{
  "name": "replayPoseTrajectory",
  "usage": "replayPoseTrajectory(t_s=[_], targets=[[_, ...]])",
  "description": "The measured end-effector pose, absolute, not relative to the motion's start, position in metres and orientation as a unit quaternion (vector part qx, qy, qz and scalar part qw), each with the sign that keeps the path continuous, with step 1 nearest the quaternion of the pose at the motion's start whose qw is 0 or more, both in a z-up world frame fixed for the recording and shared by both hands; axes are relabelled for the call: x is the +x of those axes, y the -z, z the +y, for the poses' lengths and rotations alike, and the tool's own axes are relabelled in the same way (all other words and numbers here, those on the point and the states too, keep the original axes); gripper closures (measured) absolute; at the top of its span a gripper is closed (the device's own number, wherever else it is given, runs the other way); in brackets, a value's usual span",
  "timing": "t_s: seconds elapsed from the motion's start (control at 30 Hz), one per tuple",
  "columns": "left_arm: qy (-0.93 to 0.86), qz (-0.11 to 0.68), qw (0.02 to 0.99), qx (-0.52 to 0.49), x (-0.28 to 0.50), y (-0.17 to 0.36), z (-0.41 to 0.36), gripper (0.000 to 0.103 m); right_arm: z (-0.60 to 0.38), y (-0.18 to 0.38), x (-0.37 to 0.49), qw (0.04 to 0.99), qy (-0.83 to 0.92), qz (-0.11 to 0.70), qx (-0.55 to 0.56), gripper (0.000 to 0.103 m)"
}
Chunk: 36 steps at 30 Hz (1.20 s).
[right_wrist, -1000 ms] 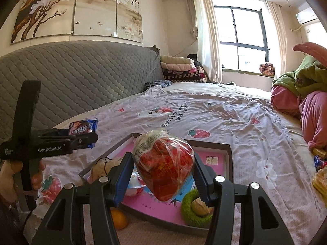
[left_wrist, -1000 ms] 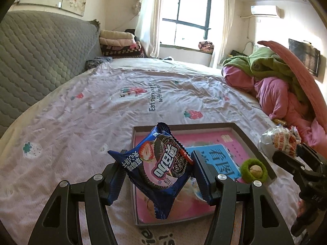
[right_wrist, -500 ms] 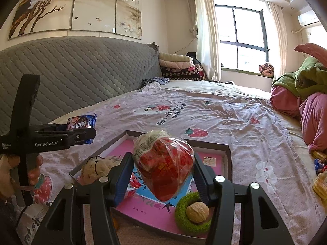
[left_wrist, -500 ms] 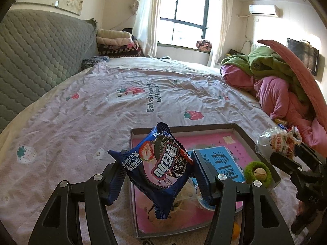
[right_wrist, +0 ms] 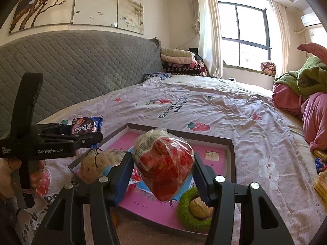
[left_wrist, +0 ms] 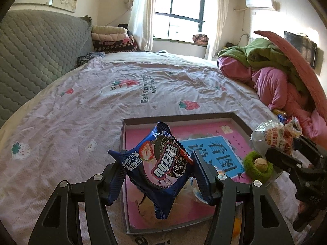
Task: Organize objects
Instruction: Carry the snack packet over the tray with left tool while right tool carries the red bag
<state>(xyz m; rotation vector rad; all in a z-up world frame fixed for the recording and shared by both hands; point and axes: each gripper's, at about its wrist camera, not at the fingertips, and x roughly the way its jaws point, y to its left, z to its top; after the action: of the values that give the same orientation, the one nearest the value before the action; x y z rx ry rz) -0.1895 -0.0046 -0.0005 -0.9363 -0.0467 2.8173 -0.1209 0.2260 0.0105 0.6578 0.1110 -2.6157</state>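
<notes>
Shallow tray (left_wrist: 239, 120) sits on the bed sheet (left_wrist: 81, 110). Left gripper (left_wrist: 158, 170) is clamped on the blue cookie packet (left_wrist: 161, 165), held above the tray's near left part. Right gripper (right_wrist: 163, 166) is clamped on the red snack bag (right_wrist: 165, 163), held over the tray's near edge, above the green ring (right_wrist: 189, 214) with a walnut (right_wrist: 199, 207) inside.

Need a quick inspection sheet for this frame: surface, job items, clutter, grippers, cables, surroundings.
Surface: bed sheet with strawberry print, wrinkled.
Job's things: shallow box on the sheet, holding a green ring with a walnut inside it and a pale knobbly item; blue cookie packet; red snack bag.
Clutter: wrapped snacks at the sheet's right edge.
Grippers: left gripper shut on the cookie packet; right gripper shut on the snack bag; both held above the box.
Cables: nothing seen.
Surroundings: grey quilted headboard, folded blankets, window, pink and green bedding.
</notes>
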Motion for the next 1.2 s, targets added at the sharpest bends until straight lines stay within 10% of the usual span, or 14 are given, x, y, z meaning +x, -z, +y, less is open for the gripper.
replayPoseTrajectory(t_s=[1.2], targets=[[-0.926,-0.002,0.083,-0.367,-0.203,0.039,0.002,0.04,0.216,0.031,-0.136,0.205,0.924,0.064,0.316,0.047]])
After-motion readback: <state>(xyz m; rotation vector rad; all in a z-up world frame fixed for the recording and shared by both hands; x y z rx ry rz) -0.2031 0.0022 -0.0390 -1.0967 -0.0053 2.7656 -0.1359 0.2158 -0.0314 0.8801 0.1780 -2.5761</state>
